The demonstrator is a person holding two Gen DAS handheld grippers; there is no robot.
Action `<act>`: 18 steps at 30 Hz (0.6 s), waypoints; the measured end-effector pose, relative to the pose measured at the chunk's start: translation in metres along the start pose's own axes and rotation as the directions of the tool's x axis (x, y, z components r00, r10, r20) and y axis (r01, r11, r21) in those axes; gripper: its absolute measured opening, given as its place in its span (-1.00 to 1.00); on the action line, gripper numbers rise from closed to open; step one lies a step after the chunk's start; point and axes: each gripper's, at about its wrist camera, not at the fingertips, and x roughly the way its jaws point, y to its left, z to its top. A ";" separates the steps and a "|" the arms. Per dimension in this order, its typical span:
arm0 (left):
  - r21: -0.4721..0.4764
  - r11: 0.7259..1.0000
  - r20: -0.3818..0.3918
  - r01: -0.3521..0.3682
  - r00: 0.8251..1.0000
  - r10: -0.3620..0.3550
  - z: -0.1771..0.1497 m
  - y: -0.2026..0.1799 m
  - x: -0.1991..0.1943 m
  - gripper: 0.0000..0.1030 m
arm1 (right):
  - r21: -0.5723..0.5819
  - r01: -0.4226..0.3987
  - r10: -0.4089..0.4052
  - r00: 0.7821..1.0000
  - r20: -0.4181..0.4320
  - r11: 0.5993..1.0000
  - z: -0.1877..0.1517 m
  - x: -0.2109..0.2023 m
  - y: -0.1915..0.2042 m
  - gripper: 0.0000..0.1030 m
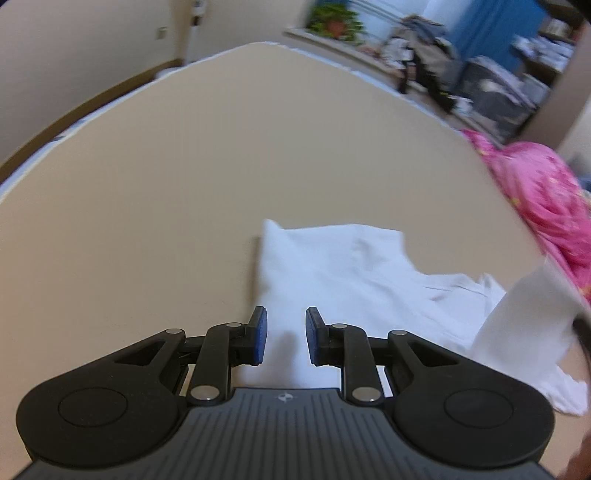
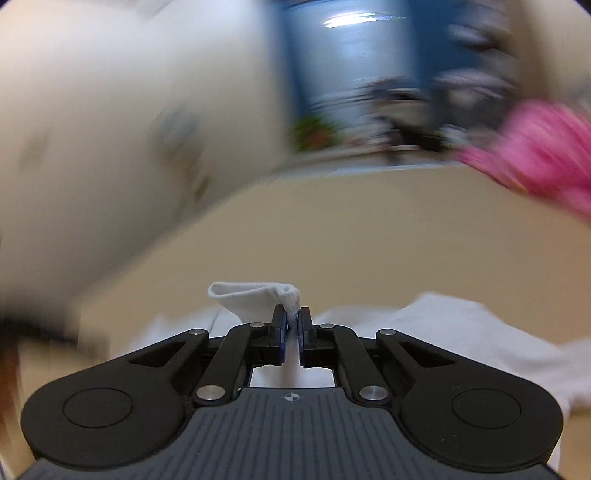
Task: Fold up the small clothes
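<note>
A small white garment (image 1: 332, 266) lies on the tan tabletop (image 1: 184, 166). My left gripper (image 1: 285, 334) hovers over its near left part, jaws apart, with cloth below them but nothing pinched. At the right edge of the left wrist view a flap of the garment (image 1: 528, 314) is lifted off the table. In the right wrist view my right gripper (image 2: 293, 325) is shut on a hemmed edge of the white garment (image 2: 251, 297), which folds up above the pads. The rest of the cloth (image 2: 443, 325) spreads under and to the right of it.
A bright pink cloth (image 1: 535, 192) lies bunched at the table's right side, also seen as the pink cloth (image 2: 535, 155) in the blurred right wrist view. Beyond the far edge are a blue panel (image 1: 491, 33), a plant (image 1: 332, 22) and room clutter.
</note>
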 end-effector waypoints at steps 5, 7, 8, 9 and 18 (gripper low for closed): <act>0.060 0.998 -0.086 -0.031 0.996 0.036 -0.012 -0.014 0.027 -0.49 | 0.241 0.183 -0.192 0.981 0.016 0.953 0.014 -0.005 -0.082 -0.90; 0.090 0.993 -0.161 -0.081 0.982 0.095 -0.019 -0.015 0.046 -0.49 | 0.327 0.298 -0.295 0.954 -0.059 0.897 0.006 0.000 -0.110 -0.90; 0.089 0.992 -0.192 -0.090 0.976 0.106 -0.022 -0.014 0.053 -0.45 | 0.346 0.358 -0.340 0.934 -0.113 0.868 0.000 0.006 -0.122 -0.90; 0.079 0.993 -0.208 -0.088 0.973 0.103 -0.023 -0.014 0.057 -0.45 | 0.360 0.410 -0.376 0.912 -0.164 0.838 -0.005 0.011 -0.131 -0.90; 0.126 0.985 -0.194 -0.119 0.971 0.142 -0.031 -0.021 0.064 -0.29 | 0.504 0.443 -0.312 0.892 -0.326 0.741 -0.033 0.023 -0.179 -0.77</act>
